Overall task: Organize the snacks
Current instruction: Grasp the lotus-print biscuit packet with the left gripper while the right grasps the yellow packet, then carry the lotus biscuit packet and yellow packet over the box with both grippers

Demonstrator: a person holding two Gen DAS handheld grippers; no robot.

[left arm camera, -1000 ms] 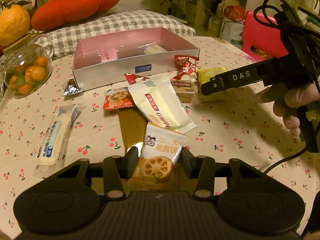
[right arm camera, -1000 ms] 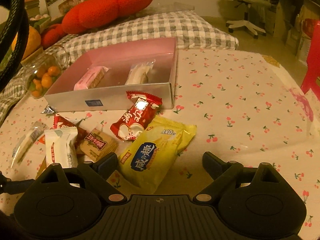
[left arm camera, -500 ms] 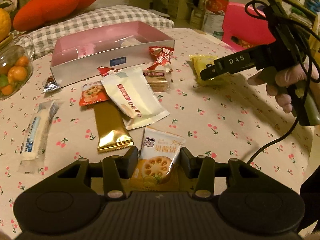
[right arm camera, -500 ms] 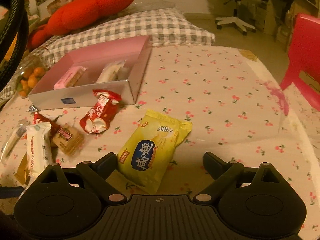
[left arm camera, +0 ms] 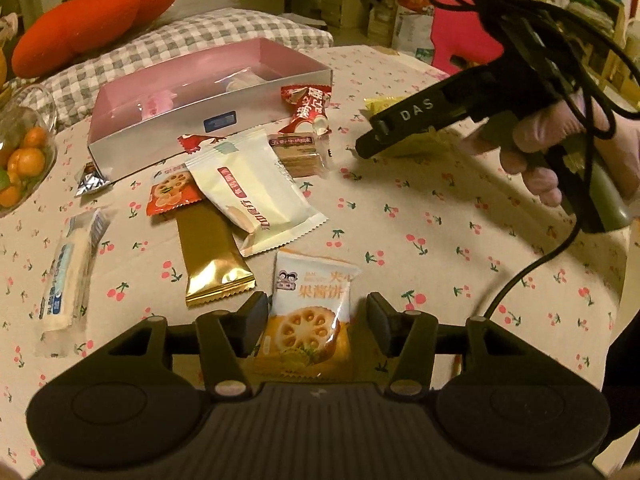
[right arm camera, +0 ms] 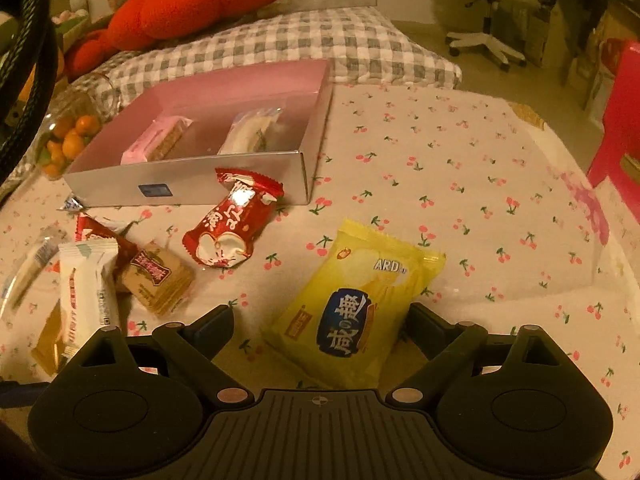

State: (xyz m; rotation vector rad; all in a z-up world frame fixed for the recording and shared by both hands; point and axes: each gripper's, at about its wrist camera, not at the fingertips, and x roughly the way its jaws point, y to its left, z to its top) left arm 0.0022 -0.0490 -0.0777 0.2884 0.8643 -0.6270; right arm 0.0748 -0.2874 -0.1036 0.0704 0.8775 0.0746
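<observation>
My left gripper (left arm camera: 316,314) is open around a white-and-orange lotus-root biscuit packet (left arm camera: 310,312) that lies between its fingers on the cloth. My right gripper (right arm camera: 320,326) is open around a yellow snack bag (right arm camera: 356,304), whose lower end lies between the fingers. A pink-lined silver box (left arm camera: 208,128) at the back holds a pink wafer (right arm camera: 158,144) and a pale packet (right arm camera: 250,134). Loose snacks lie in front of it: a red packet (right arm camera: 230,224), a white packet (left arm camera: 254,190), a gold bar (left arm camera: 212,256).
A jar of small oranges (left arm camera: 20,156) lies at the left. A clear-wrapped white bar (left arm camera: 66,272) lies near the left edge. A checked cushion (right arm camera: 280,40) and red plush (right arm camera: 200,0) sit behind the box. The table's edge curves at right (right arm camera: 600,264).
My left gripper has pulled back from the pile with the lotus-root packet and opened around it. My right gripper has shifted left, so the yellow bag now lies between its fingers.
</observation>
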